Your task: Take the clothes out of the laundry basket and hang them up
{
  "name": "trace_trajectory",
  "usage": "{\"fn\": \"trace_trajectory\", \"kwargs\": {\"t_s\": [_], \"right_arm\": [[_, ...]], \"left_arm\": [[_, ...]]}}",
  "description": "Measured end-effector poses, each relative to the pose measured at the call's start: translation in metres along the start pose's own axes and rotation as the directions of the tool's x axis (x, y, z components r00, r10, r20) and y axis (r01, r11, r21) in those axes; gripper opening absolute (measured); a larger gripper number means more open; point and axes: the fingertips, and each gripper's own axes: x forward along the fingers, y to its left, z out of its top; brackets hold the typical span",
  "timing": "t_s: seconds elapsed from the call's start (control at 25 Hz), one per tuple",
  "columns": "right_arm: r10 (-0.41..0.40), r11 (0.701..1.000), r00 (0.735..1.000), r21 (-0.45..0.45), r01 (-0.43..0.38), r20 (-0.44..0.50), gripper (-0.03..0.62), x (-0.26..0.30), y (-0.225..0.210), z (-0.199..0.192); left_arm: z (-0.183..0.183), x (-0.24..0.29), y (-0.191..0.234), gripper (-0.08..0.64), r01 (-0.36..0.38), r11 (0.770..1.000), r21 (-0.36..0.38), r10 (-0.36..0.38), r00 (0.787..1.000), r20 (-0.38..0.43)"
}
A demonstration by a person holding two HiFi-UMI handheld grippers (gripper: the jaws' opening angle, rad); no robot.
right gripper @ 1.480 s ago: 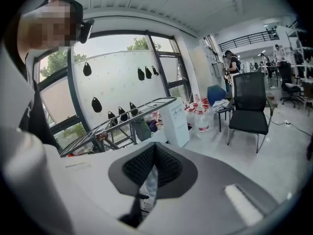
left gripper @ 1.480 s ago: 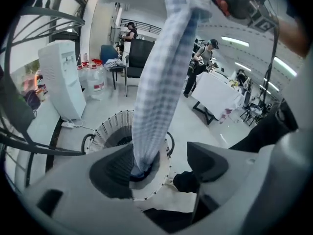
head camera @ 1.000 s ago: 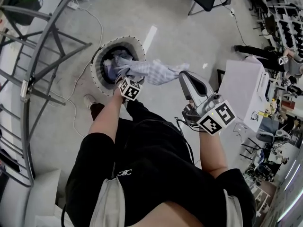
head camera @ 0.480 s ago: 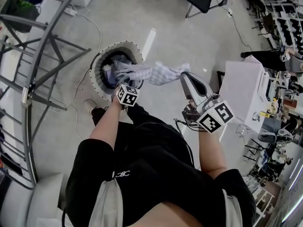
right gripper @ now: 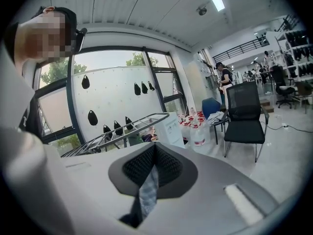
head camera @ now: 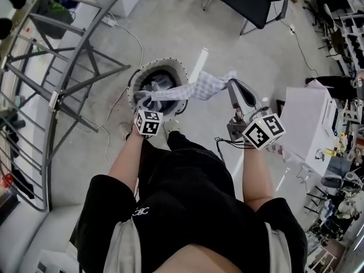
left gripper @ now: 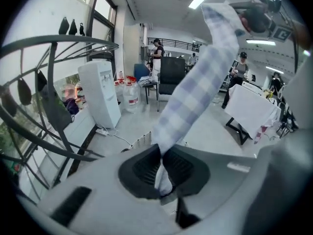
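Observation:
A blue-and-white checked cloth (head camera: pixel 199 88) hangs stretched between my two grippers above the round laundry basket (head camera: pixel 136 78), which holds more clothes. My left gripper (head camera: pixel 144 104) is at the basket's near rim, shut on one end of the cloth (left gripper: pixel 188 97); its pads (left gripper: pixel 144 166) pinch the fabric. My right gripper (head camera: pixel 234 84) is to the right of the basket, shut on the other end; a strip of cloth (right gripper: pixel 148 187) shows between its pads (right gripper: pixel 168 166). In the left gripper view the right gripper (left gripper: pixel 259 16) appears at the upper right.
A metal drying rack (head camera: pixel 54 98) curves along the left. A black chair (head camera: pixel 250 1) stands at the far side, and a white table (head camera: pixel 307 124) at the right. Cables (head camera: pixel 108 127) lie on the floor by the basket. A water dispenser (left gripper: pixel 100 99) and people stand further off.
The cloth has been pulled further out of the basket and now hangs taut between both grippers. My left gripper has closed on its end, and the view has shifted forward.

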Motion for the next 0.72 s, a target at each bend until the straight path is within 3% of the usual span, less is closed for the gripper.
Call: {"fn": "trace_trajectory", "kwargs": {"t_s": [0.16, 0.4, 0.52, 0.72], "right_arm": [[-0.005, 1.000, 1.000, -0.021, 0.005, 0.021, 0.012, 0.000, -0.006, 0.010], [0.059, 0.996, 0.998, -0.067, -0.056, 0.038, 0.012, 0.007, -0.002, 0.026], [0.103, 0.991, 0.994, -0.088, -0.099, 0.040, 0.012, 0.015, 0.004, 0.030], [0.201, 0.975, 0.978, -0.110, -0.195, 0.051, 0.013, 0.030, 0.015, 0.043]], "left_arm": [[0.025, -0.040, 0.024, 0.020, -0.098, 0.992, 0.077, 0.095, 0.995, 0.041], [0.067, -0.111, 0.043, 0.021, -0.232, 0.949, 0.213, 0.210, 0.970, 0.120], [0.093, -0.145, 0.048, 0.021, -0.314, 0.912, 0.265, 0.274, 0.945, 0.177], [0.134, -0.197, 0.057, 0.021, -0.459, 0.838, 0.294, 0.391, 0.882, 0.262]]}}
